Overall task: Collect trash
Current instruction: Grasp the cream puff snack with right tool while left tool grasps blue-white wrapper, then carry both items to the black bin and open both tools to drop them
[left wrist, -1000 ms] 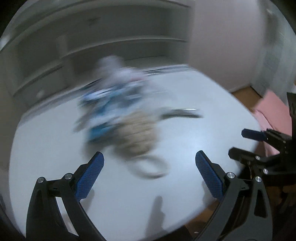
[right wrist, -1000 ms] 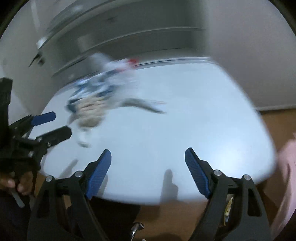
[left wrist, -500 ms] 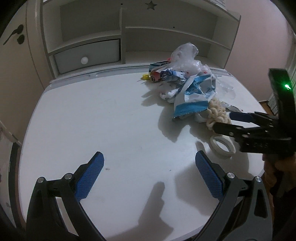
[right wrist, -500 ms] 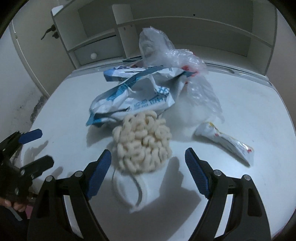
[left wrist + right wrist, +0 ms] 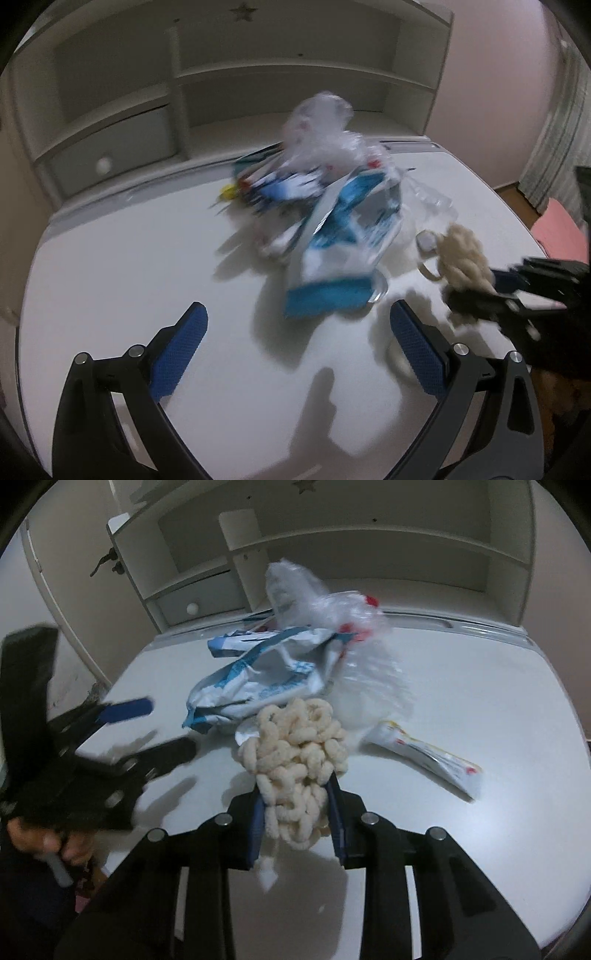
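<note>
A pile of trash lies on the white desk (image 5: 110, 280): a blue and white wrapper (image 5: 343, 236), crumpled clear plastic (image 5: 325, 122) and a white tube (image 5: 424, 753). My right gripper (image 5: 297, 812) is shut on a cream fluffy clump (image 5: 295, 753), which also shows in the left wrist view (image 5: 465, 258), at the pile's near edge. My left gripper (image 5: 297, 343) is open and empty, just short of the blue and white wrapper (image 5: 258, 679). In the right wrist view it (image 5: 147, 727) hovers at the left.
A white hutch with shelves and a small drawer (image 5: 110, 147) stands at the back of the desk. A white tape ring (image 5: 399, 360) lies near my left gripper's right finger. A pink wall and curtain (image 5: 554, 140) are at the right.
My right gripper has closed on the fluffy clump. My left gripper has moved right and closer to the pile.
</note>
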`<state>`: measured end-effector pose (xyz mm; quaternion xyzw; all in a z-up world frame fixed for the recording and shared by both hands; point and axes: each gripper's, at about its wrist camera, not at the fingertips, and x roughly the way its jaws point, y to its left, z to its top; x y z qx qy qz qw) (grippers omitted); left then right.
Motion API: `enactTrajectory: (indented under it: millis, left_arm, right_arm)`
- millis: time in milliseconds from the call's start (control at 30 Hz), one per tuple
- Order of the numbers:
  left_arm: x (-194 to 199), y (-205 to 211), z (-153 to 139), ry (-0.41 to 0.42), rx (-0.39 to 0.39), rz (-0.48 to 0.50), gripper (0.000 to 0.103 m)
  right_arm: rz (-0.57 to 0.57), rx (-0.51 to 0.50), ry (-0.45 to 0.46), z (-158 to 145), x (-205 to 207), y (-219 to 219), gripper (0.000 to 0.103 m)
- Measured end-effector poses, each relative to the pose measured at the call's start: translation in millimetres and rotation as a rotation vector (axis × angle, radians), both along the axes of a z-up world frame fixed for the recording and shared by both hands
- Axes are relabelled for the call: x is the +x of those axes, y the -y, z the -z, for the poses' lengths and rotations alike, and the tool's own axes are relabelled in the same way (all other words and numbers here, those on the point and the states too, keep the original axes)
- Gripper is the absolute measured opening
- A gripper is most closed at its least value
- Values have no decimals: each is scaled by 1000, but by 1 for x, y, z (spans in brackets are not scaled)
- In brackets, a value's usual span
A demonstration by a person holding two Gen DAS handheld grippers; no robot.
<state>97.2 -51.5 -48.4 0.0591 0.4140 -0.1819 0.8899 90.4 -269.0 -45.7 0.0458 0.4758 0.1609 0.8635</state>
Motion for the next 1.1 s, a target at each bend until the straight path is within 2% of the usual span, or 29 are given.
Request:
enactTrajectory:
  millis: [100, 200, 300, 400, 533, 733, 833, 967, 1100]
  left_arm:
    - [13, 20, 1, 23, 35, 18, 96]
    - [24, 33, 2, 29, 20, 36, 96]
    - [30, 42, 5, 42, 53, 23, 93]
    - [31, 50, 7, 40, 60, 35, 63]
    - [23, 50, -3, 45, 39, 2, 49]
    - [0, 45, -43, 128, 26, -35, 49]
    - [-11, 56, -56, 142, 21, -11, 49]
    - [-31, 93, -63, 151, 18, 75, 49]
    - [-57, 152, -62, 142, -1, 204, 49]
  right_arm:
    - [15, 1, 0, -3, -11, 12, 30]
    - [32, -4, 3, -4, -22, 23, 30]
    - [51, -5, 2, -5, -31, 34, 30]
    - [72, -5, 5, -7, -43, 46, 30]
    - [106, -7, 13, -11, -60, 63, 30]
    - [165, -1, 41, -20, -86, 89, 30]
    - [207, 6, 49, -22, -96, 107, 30]
    - [280, 9, 54, -23, -116, 139, 30]
    - [395, 1, 53, -20, -146, 188, 30]
